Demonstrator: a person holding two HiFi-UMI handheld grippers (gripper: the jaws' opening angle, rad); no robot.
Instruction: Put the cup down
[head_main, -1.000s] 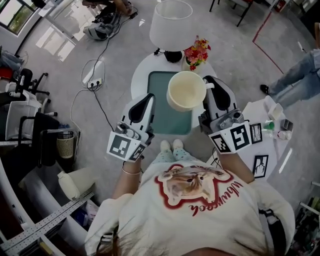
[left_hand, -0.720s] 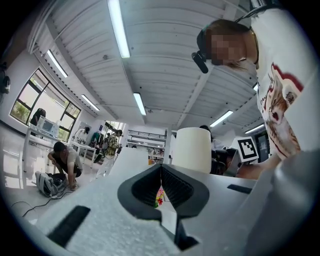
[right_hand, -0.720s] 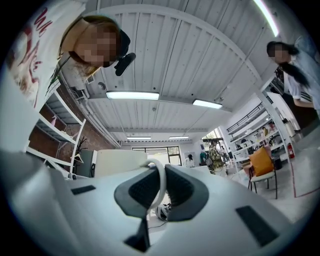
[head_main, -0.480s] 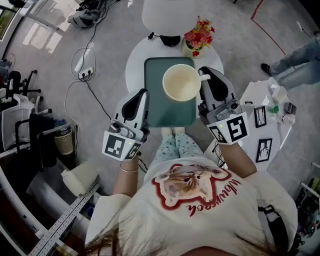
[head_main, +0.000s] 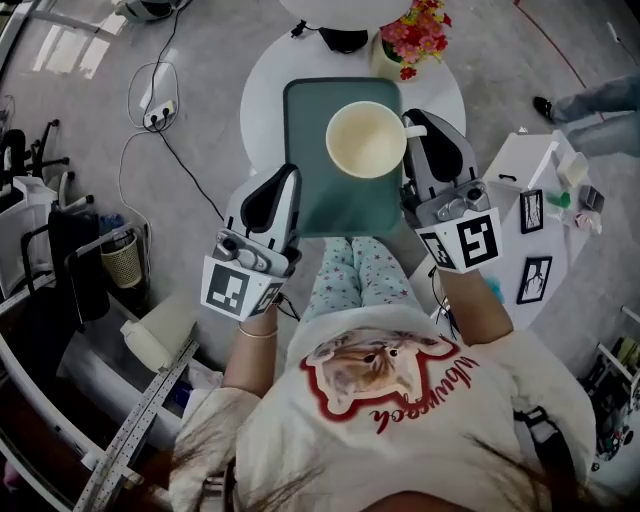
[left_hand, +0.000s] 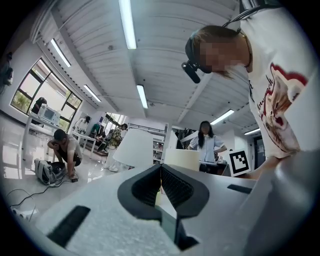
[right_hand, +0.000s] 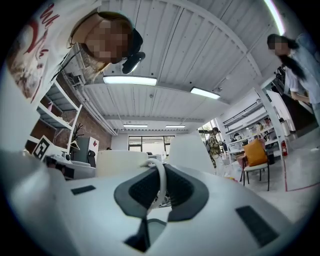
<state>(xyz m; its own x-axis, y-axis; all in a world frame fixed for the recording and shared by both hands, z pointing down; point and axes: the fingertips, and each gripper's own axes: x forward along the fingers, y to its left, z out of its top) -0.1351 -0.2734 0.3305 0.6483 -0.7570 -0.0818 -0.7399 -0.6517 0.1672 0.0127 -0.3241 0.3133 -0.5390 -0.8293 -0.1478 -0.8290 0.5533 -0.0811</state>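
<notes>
A cream cup (head_main: 366, 139) hangs mouth up over the far right part of a green tray (head_main: 318, 200). My right gripper (head_main: 424, 128) is shut on its white handle (head_main: 412, 130). In the right gripper view the handle (right_hand: 161, 182) runs as a thin loop between the dark pads, with the cup body (right_hand: 122, 162) to its left. My left gripper (head_main: 288, 174) hovers shut and empty over the tray's left edge, apart from the cup. The left gripper view shows its pads (left_hand: 175, 187) pressed together and the cup (left_hand: 182, 159) beyond them.
The tray lies on a round white table (head_main: 262, 95) with a flower pot (head_main: 418, 32) and a lamp base (head_main: 345, 38) at its far side. A white side table (head_main: 540, 200) with picture frames stands at the right. A wastebasket (head_main: 123, 262) and floor cables (head_main: 160, 110) lie left.
Both grippers and the cup have moved forward from near the table's front edge to over the green tray. The right gripper's hold on the handle is unchanged; the left stays shut.
</notes>
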